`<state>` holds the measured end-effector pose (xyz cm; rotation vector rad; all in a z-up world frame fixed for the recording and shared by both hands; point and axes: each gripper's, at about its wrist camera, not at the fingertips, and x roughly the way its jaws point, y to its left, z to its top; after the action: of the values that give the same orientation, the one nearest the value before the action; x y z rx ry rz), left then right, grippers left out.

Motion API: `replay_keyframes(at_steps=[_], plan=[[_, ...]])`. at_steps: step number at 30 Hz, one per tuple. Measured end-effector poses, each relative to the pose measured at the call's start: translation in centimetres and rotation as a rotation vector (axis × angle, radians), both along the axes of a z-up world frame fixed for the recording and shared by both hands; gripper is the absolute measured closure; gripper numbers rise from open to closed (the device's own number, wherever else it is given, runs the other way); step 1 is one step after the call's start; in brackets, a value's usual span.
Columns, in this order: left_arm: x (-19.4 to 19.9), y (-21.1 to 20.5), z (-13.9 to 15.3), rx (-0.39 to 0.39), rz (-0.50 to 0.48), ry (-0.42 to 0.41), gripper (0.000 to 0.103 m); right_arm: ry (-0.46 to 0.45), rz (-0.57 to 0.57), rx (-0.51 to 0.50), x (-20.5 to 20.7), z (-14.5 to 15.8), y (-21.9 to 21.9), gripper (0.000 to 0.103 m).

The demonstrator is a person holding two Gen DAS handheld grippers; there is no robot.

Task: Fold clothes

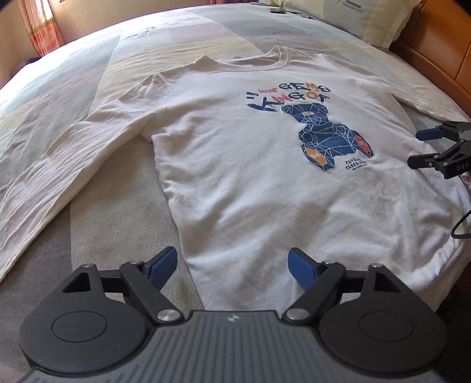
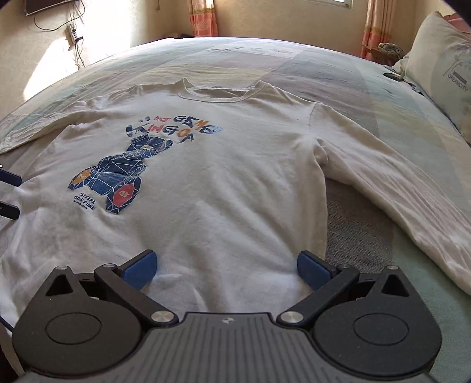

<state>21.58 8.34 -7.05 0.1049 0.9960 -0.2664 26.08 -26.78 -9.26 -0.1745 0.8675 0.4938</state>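
Observation:
A white long-sleeved shirt (image 1: 250,176) with a blue bear print lies flat, front up, on the bed, sleeves spread out to both sides; it also shows in the right wrist view (image 2: 220,191). My left gripper (image 1: 232,266) is open and empty over the hem at the shirt's left bottom corner. My right gripper (image 2: 226,265) is open and empty over the hem at the right bottom corner. The right gripper also shows in the left wrist view (image 1: 415,147), open. The left gripper's fingertips (image 2: 10,176) show at the left edge of the right wrist view.
The bed has a pale patchwork sheet (image 1: 176,38). A pillow (image 1: 368,17) lies at the head, also in the right wrist view (image 2: 441,67). A wooden headboard (image 1: 441,53) stands beyond it. Curtains (image 2: 203,17) and a wall are behind the bed. A black cable (image 1: 459,224) hangs at the right.

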Motion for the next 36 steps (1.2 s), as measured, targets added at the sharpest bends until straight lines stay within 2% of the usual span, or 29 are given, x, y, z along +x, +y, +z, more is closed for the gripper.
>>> replay_keyframes(at_steps=[7, 12, 27, 29, 30, 36], plan=[[4.5, 0.0, -0.6, -0.052, -0.039, -0.053, 0.020, 0.034, -0.145, -0.042, 0.8, 0.0, 2.2, 0.000], [7.7, 0.0, -1.0, -0.090, -0.067, -0.090, 0.018, 0.073, -0.163, -0.057, 1.4, 0.2, 2.4, 0.000], [10.7, 3.9, -0.1, -0.213, -0.063, -0.106, 0.017, 0.167, -0.340, -0.089, 3.3, 0.4, 3.9, 0.000], [11.1, 4.5, -1.1, -0.226, -0.042, -0.066, 0.017, 0.177, -0.362, -0.093, 3.3, 0.5, 4.0, 0.000], [10.4, 4.6, -1.3, -0.233, -0.059, -0.102, 0.017, 0.183, -0.374, -0.095, 3.3, 0.5, 4.1, 0.000], [8.5, 4.3, -0.7, -0.160, -0.088, -0.094, 0.017, 0.197, -0.468, -0.096, 2.7, 0.6, 4.4, 0.000]])
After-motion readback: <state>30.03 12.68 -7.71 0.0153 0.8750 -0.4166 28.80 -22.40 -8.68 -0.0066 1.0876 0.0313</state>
